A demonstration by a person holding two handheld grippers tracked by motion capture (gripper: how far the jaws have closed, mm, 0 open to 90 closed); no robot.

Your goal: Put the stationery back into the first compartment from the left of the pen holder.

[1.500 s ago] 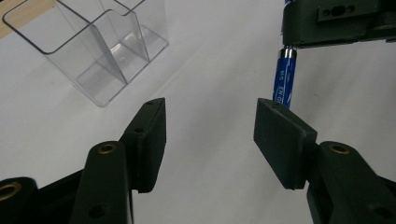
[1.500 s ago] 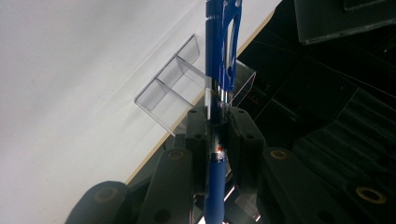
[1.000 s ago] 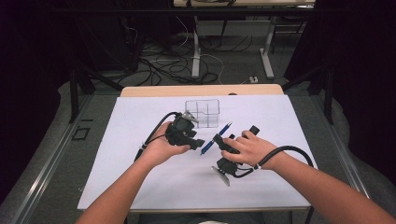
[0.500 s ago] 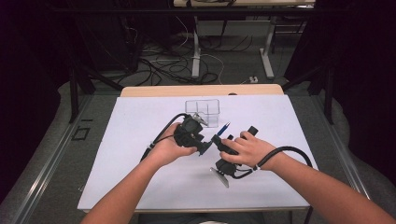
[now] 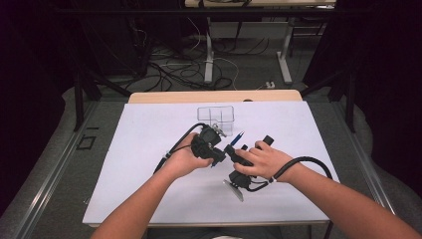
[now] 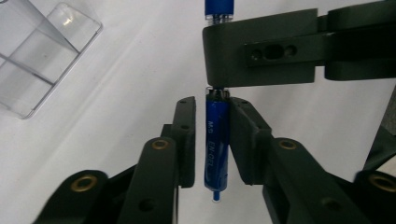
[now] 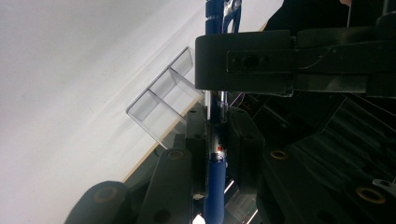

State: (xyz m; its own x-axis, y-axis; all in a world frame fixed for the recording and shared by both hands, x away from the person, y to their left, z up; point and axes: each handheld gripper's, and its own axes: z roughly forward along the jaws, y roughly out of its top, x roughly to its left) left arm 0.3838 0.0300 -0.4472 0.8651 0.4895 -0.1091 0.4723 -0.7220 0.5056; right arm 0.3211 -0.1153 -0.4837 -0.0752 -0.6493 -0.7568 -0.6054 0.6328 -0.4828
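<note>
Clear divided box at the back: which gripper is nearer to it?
Left. The left gripper sits just in front of the clear box; the right gripper, gripping the blue pen, is farther forward and right.

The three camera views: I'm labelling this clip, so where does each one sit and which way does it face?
High view: above the person's side, looking forward and down on the white table; both forearms, left gripper and right gripper show.
Left gripper view: rides that gripper, looking along its jaws at the blue pen; the other gripper crosses above.
Right gripper view: rides that gripper, facing the pen between its jaws.
Shared: the pen and the clear divided box.
</note>
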